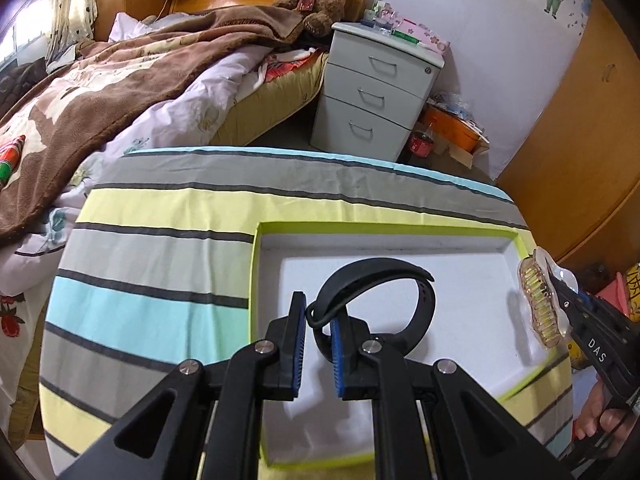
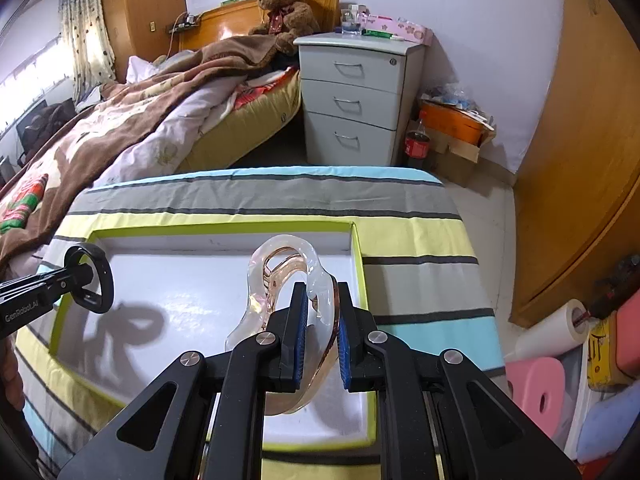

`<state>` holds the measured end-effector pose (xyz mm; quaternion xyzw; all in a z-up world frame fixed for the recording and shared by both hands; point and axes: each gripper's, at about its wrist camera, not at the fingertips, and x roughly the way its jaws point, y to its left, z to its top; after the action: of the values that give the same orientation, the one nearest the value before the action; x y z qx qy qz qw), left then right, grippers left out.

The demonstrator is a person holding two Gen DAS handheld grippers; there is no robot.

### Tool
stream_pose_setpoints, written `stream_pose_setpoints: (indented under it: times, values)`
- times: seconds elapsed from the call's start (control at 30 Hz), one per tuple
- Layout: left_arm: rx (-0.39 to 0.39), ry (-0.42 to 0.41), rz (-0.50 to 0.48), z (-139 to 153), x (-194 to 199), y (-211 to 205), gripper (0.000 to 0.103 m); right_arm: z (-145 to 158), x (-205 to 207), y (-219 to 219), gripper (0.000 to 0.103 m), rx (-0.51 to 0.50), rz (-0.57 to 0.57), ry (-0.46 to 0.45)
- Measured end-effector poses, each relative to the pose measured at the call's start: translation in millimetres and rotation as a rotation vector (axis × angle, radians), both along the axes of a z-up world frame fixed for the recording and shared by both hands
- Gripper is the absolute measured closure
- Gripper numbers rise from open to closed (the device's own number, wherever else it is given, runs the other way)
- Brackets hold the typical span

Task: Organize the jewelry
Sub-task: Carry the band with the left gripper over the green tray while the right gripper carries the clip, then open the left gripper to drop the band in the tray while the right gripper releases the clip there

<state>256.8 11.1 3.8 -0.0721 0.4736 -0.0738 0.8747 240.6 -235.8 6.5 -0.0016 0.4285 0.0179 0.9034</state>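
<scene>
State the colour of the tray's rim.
Lime green, around a white inside; the tray shows best in the right wrist view.

A black looped wristband [image 1: 372, 300], its strap curled into a ring, hangs pinched above the left half of a shallow white tray [image 1: 440, 240] with a lime-green rim. A clear, amber-tinted hair claw clip [image 2: 288, 300] with a row of teeth is held over the tray's right edge. The tray lies flat on a striped cloth, its floor bare but for shadows.
</scene>
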Motion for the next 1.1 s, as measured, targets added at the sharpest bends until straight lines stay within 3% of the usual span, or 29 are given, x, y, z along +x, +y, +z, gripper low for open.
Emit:
stream_pose_setpoints:
  times: [0.43,0.87,1.1]
  values:
    - [0.021,0.049,0.004,-22.3,21.7,-12.2,0.091,-17.8,20.9,1.6,0.089,-0.053,0.004,0.023]
    - [0.061,0.049,0.01,-26.0,26.6,-15.4,0.09,-26.3,30.7,-0.1,0.089,-0.074,0.009,0.03]
    - [0.073,0.044,0.019,-24.9,27.5,-13.8,0.078,-24.8,28.4,4.0,0.089,-0.088,0.003,0.023]
